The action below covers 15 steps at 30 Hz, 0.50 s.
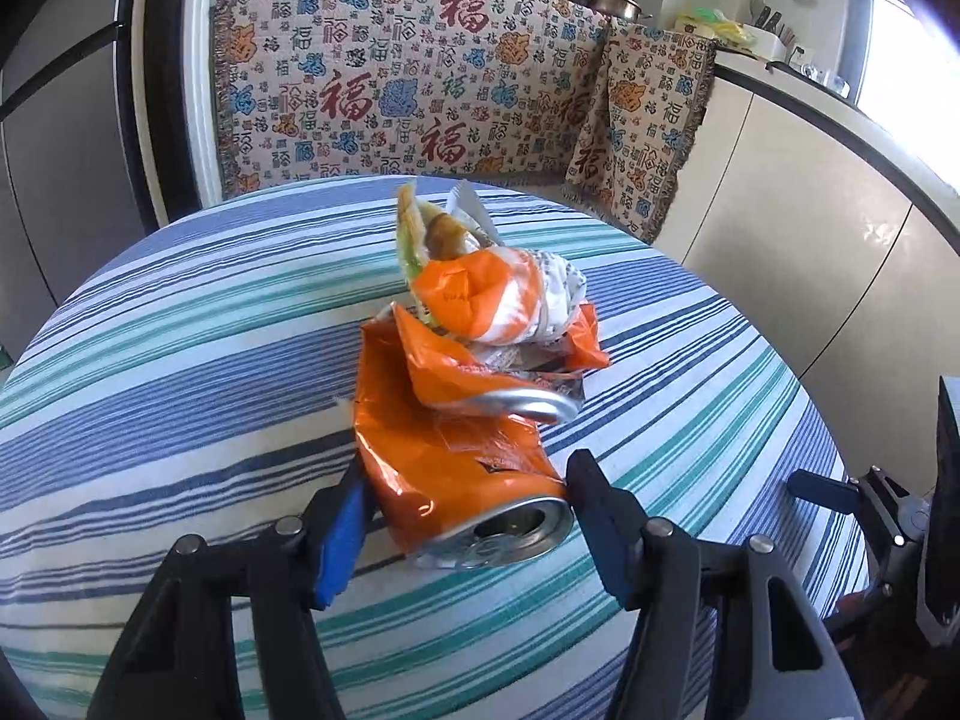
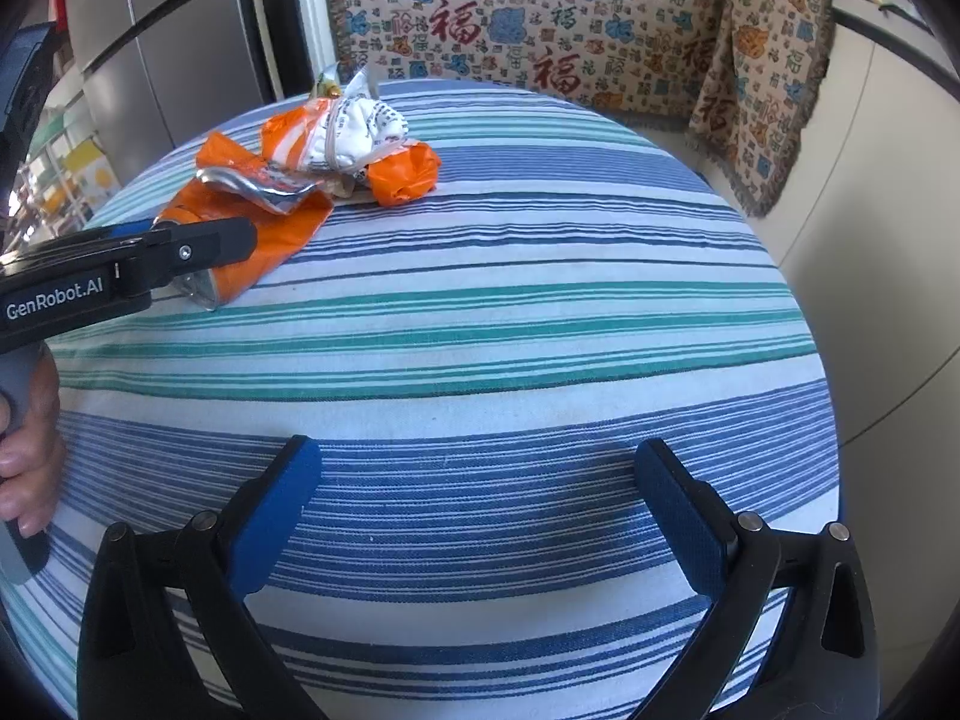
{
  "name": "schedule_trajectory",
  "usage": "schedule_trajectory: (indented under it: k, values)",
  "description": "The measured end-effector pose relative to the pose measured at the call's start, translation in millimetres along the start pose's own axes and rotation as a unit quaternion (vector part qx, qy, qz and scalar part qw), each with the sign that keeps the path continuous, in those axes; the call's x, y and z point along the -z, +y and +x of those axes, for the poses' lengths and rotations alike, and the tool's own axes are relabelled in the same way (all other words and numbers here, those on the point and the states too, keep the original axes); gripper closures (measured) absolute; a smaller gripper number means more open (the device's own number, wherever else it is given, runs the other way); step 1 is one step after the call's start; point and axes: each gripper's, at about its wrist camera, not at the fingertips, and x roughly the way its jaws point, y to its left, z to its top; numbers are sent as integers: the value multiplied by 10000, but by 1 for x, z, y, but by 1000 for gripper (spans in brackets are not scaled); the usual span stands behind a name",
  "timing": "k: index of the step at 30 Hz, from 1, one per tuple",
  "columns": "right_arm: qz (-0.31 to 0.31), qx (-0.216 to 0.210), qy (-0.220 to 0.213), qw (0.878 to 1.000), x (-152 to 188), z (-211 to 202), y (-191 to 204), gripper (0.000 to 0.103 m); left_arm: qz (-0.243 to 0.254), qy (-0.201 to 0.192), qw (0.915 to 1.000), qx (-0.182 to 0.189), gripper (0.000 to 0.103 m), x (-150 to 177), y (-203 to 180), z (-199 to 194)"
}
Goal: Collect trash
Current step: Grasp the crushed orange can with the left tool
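Note:
A crushed orange can [image 1: 444, 468] lies on the striped tablecloth [image 1: 180, 360], its open top toward me. My left gripper [image 1: 465, 480] is shut on it, one pad against each side. Just behind the can is a heap of trash: a second flattened can with a silver rim [image 1: 522, 405], a wadded orange-and-white plastic bag [image 1: 498, 294] and a food wrapper [image 1: 432, 228]. In the right wrist view the left gripper [image 2: 198, 234] sits over the can [image 2: 282, 240] at the left, with the heap [image 2: 342, 138] beyond it. My right gripper [image 2: 480, 480] hangs open over bare cloth, holding nothing.
The round table drops off on all sides. A patterned blanket [image 1: 390, 78] covers a bench behind it, and pale cabinets [image 1: 780, 240] stand to the right. A hand [image 2: 24, 456] holds the left gripper's handle. Part of the right gripper's body [image 1: 900, 516] shows at the right edge.

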Motion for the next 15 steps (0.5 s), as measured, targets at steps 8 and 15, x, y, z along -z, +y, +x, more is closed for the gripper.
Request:
schedule_trajectory:
  k: [8,15]
  values:
    - [-2,0,4,10000,0,0,-1,1,-353,-68,9989,-302,38,36,37,-55]
    - [-4,0,6,10000,0,0,-1,1,-280,100,9983,-502,36,59,50,-64]
